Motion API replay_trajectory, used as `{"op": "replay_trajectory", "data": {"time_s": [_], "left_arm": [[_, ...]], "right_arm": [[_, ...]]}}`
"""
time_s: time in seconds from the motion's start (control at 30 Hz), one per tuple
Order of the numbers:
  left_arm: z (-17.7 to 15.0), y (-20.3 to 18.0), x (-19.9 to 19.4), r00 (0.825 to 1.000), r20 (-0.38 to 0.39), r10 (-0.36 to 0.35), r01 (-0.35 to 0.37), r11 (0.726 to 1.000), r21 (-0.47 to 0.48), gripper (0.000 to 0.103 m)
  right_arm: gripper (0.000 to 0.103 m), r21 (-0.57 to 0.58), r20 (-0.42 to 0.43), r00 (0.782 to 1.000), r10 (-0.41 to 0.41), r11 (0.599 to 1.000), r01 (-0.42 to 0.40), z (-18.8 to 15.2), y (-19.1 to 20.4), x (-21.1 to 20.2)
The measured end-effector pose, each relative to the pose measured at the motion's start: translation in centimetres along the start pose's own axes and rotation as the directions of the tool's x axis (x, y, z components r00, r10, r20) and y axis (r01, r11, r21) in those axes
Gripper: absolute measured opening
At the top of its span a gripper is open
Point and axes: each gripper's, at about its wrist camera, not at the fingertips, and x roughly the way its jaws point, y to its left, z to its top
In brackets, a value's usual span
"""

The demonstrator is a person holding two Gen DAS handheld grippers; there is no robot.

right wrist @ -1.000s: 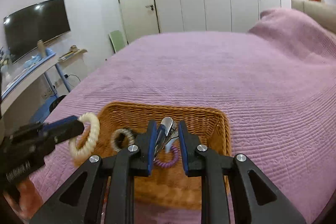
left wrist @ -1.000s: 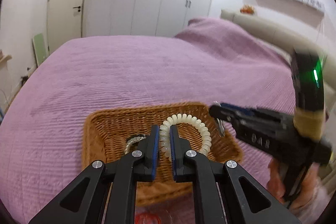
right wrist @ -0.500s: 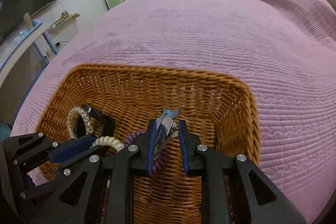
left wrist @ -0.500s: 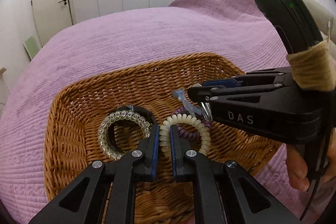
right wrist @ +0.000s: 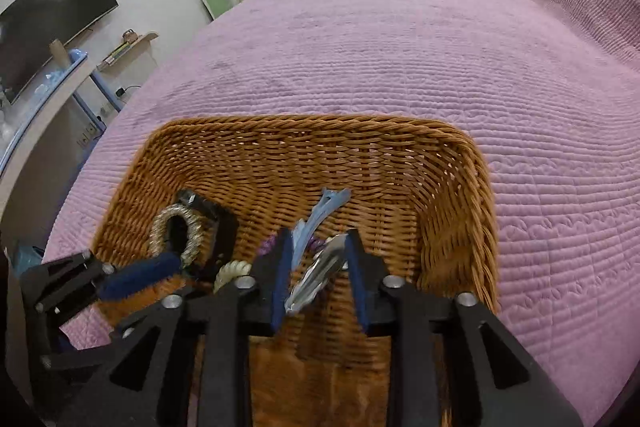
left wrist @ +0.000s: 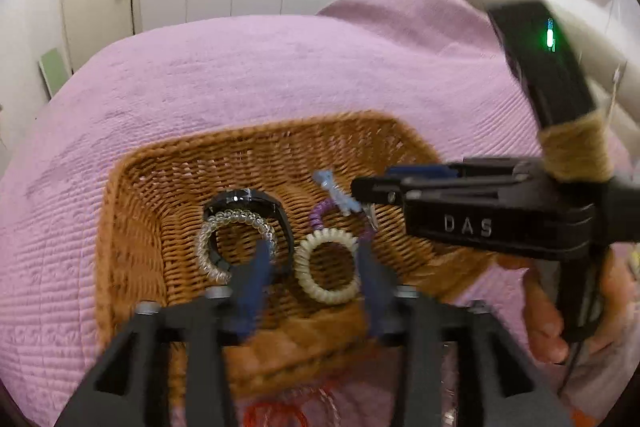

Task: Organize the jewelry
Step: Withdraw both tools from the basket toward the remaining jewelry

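My right hand-held gripper (left wrist: 362, 187) carries the raised letters "DAS" on its side. Both of my hand-held grippers reach into a wicker basket (right wrist: 476, 187) on a bed with a purple cover (right wrist: 400, 47).

A second ago my left hand-held gripper (left wrist: 312, 267) pinched a cream coil hair tie (left wrist: 326, 267) above the basket. Now its jaws are opening, and the tie lies on the basket floor between them, untouched.

My right hand-held gripper held a silver hair clip (right wrist: 316, 279) with a light blue bow (right wrist: 320, 215). Its jaws are opening, and the clip sits loose between them.
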Motion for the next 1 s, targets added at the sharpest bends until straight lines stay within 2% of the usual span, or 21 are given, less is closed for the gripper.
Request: {"op": "replay_trajectory", "data": {"time_s": [0.03,0.13,0.3,0.5,0.57,0.67,0.9,1.0], "left_arm": [[-0.1,0.0,-1.5,0.999,0.028,-0.024,0.024,1.0,-0.009,0.059],[-0.5,0.1,-5.4,0.994,0.092,-0.065,0.068,0.997,-0.023,0.059],[-1.5,-0.2,-11.8,0.981,0.181,-0.073,0.079,0.996,-0.028,0.06],[-3.8,-1.1,-18.6,0.959,0.275,-0.065,0.075,0.997,-0.028,0.071],[-4.8,-1.2,-20.4,0.953,0.296,-0.071,0.087,0.995,-0.041,0.072],[-6.7,-1.3,-22.0,0.947,0.315,-0.064,0.087,0.994,-0.062,0.072],[-11.0,-0.1,-22.5,0.95,0.312,-0.021,0.068,0.988,-0.141,0.072],[-12.9,0.5,-21.1,0.961,0.274,-0.026,0.075,0.982,-0.173,0.073]], "right_arm": [[0.046,-0.001,0.006,1.0,0.003,1.0,-0.003,-0.2,0.2,-0.6],[0.046,-0.016,0.042,0.999,0.015,1.0,-0.014,-1.4,1.1,-3.5],[0.048,-0.063,0.108,0.994,0.004,0.998,0.003,-4.1,2.9,-8.6],[0.052,-0.123,0.19,0.982,0.022,0.992,0.002,-8.1,5.5,-14.7],[0.058,-0.135,0.213,0.976,0.041,0.991,-0.012,-9.7,6.3,-16.6],[0.072,-0.135,0.25,0.966,0.062,0.99,-0.028,-11.9,7.1,-18.7],[0.072,-0.116,0.3,0.954,0.026,0.993,0.009,-17.0,7.2,-20.5],[0.072,-0.096,0.277,0.961,0.01,0.995,0.017,-18.1,6.2,-19.7]]}}
